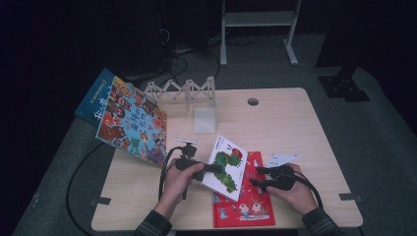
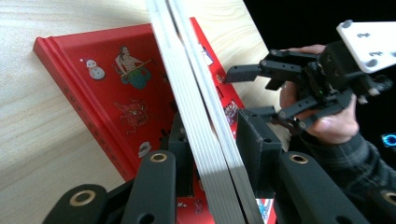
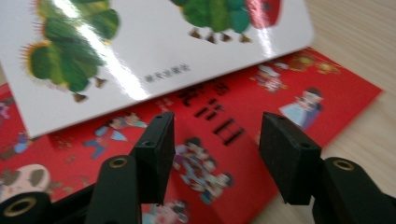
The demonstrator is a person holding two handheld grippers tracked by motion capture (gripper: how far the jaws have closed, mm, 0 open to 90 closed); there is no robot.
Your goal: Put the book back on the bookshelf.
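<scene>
A: Table's [image 1: 305,123] near edge: my left gripper [image 1: 210,168] pinches the caterpillar book [image 1: 227,166], lifted off the red book [image 1: 246,209].

B: Right gripper [image 1: 259,176]?

A: Spread, holding nothing. Next, probably stand it in the rack [image 1: 184,92].

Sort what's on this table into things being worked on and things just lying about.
In hand: caterpillar board book, clamped in the left gripper; red picture book beneath; right gripper, open.
Lying about: large illustrated book, white folding rack, table.
</scene>
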